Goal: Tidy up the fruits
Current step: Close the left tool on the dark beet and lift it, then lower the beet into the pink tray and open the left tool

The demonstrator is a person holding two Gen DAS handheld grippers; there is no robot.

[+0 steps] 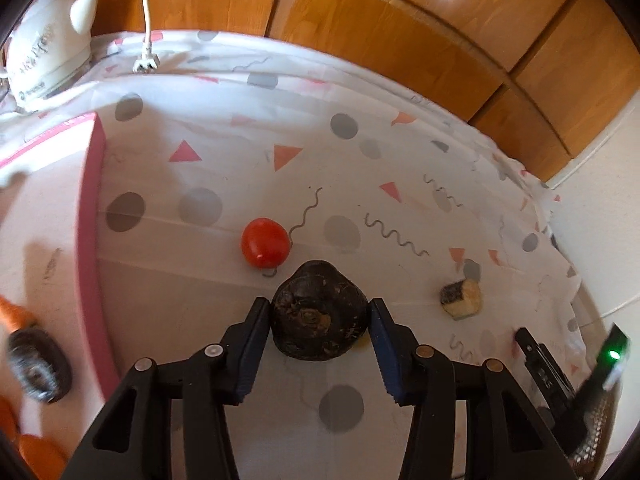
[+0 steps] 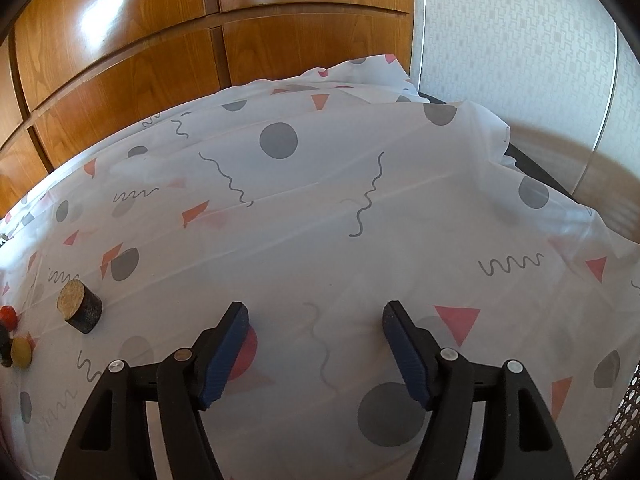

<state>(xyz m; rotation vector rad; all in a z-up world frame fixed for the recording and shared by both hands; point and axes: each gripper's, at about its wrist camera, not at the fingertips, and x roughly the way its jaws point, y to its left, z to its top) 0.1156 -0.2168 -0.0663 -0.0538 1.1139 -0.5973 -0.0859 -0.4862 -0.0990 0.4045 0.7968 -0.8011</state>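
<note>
In the left wrist view my left gripper [image 1: 319,312] has its jaws closed against both sides of a dark, rough round fruit [image 1: 319,310] resting on the patterned tablecloth. A red tomato [image 1: 265,242] lies just beyond it. A cut piece with dark skin and pale flesh [image 1: 461,297] lies to the right. A pink-rimmed white box [image 1: 93,216] at the left holds orange carrots [image 1: 14,314] and a dark fruit [image 1: 38,364]. In the right wrist view my right gripper [image 2: 315,320] is open and empty above the cloth. The cut piece [image 2: 79,306] lies far left of it.
A white kettle [image 1: 48,52] and a plug on a cord [image 1: 146,64] sit at the back left. Wooden cabinet doors [image 1: 400,28] stand behind the table. The other gripper with a green light [image 1: 612,356] shows at the right. A small red fruit [image 2: 8,315] and a yellow one [image 2: 20,351] lie at the far left.
</note>
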